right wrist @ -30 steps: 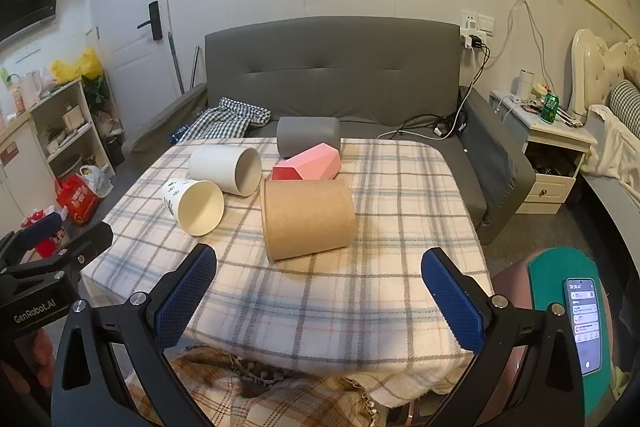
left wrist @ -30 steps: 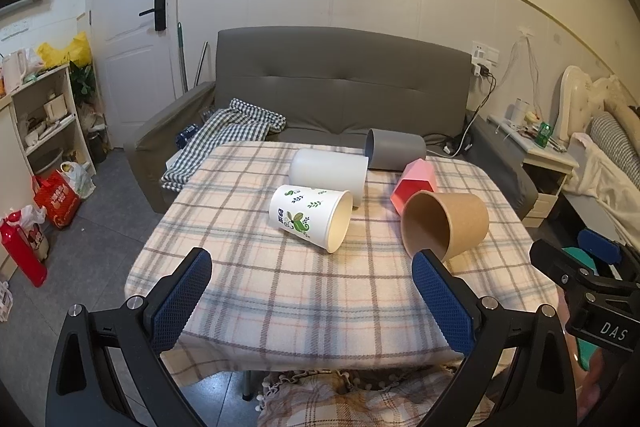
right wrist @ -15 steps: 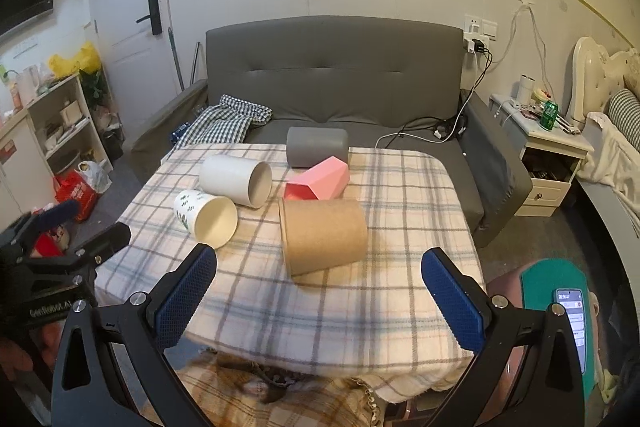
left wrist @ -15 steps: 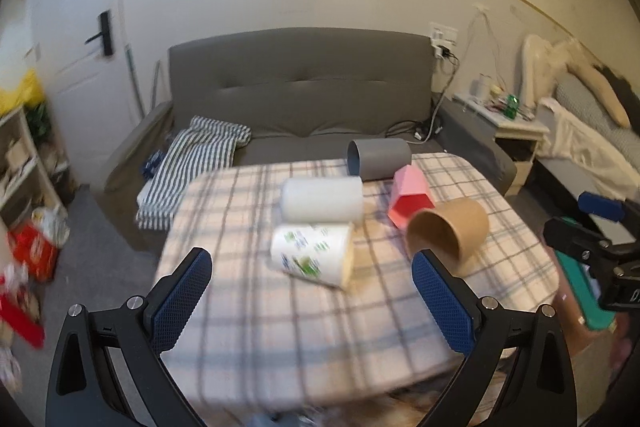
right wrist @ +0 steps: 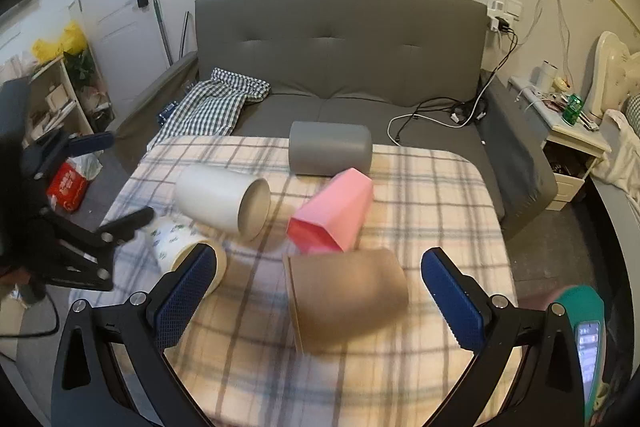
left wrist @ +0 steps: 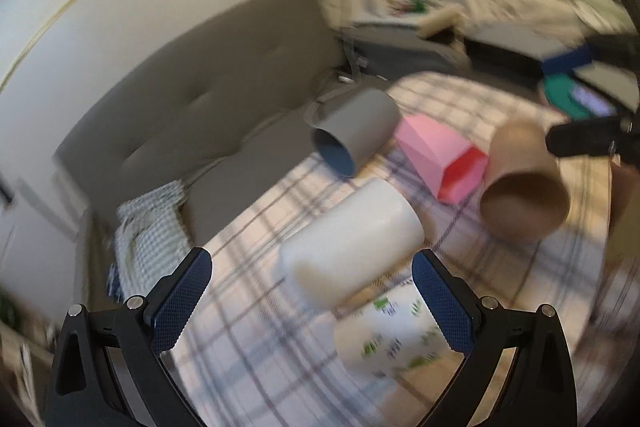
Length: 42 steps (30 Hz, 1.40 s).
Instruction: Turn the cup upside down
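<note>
Five cups lie close together: brown cup [right wrist: 346, 297], pink cup [right wrist: 332, 215], white cup [right wrist: 222, 201], gray cup [right wrist: 330, 153], leafy cup [right wrist: 182, 247]. Bare surface [right wrist: 440, 195] is open at the right.

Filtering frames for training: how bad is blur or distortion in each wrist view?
Left wrist: heavy motion smear and tilt, leaf-print paper cup and sofa soft, left tongs sharp. Right wrist: mostly crisp, mild blur on kraft cup; fisheye bends the walls in both.

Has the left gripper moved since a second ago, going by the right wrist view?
Yes. The left gripper has swung in over the table's left edge, its fingertip now at the leaf-print cup; earlier it sat lower left, off the plaid tablecloth.
</note>
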{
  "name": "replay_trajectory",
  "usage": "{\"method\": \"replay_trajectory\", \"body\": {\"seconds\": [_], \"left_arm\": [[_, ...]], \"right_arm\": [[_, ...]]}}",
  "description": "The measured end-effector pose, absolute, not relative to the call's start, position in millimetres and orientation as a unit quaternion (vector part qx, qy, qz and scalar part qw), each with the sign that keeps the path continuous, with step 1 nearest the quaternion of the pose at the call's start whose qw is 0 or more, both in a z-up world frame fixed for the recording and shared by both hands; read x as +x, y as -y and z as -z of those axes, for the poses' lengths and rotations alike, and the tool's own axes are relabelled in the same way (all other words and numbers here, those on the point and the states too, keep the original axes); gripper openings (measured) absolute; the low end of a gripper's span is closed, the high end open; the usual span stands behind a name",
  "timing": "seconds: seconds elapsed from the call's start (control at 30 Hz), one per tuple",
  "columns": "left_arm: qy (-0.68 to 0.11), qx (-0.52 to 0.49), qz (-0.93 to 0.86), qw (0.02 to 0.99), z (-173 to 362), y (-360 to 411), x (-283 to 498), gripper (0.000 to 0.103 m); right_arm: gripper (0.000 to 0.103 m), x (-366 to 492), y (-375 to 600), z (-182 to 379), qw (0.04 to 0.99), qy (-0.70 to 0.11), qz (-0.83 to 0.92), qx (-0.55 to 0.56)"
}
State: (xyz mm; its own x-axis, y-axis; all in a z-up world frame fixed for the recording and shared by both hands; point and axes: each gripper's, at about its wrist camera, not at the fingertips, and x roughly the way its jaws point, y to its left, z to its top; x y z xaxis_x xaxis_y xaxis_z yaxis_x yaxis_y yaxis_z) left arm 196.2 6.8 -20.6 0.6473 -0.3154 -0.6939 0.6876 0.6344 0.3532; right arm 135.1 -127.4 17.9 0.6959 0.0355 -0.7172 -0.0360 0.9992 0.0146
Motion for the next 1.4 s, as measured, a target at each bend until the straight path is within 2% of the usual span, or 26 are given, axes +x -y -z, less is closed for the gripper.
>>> {"method": "replay_trajectory", "body": {"seconds": [0.33, 0.6, 0.87, 0.97, 1.17, 1.4], "left_arm": [[-0.309, 0.409, 0.390, 0.765, 51, 23, 228, 0.103], [-0.346, 0.383, 0.441, 0.734, 59, 34, 253, 0.103], [-0.423, 0.339, 0.465, 0.700, 72, 48, 281, 0.101], [-0.425, 0.328, 0.470, 0.701, 70, 51, 283, 0.087], [-0.397, 0.339, 0.432, 0.735, 60, 53, 282, 0.081], [-0.383, 0.314, 0.357, 0.792, 17, 38, 278, 0.079]], "right_arm": [[0.103, 165, 134, -6, 0.912, -0.409, -0.017, 0.009], [0.103, 180, 136, 0, 0.913, -0.407, -0.019, 0.004], [0.103, 189, 144, 9, 0.910, -0.414, -0.016, 0.014], [0.103, 189, 148, 6, 0.913, -0.406, -0.013, 0.019], [0.103, 185, 155, 4, 0.914, -0.405, -0.011, 0.027], [0.103, 166, 157, -18, 0.921, -0.387, -0.013, 0.038]]}}
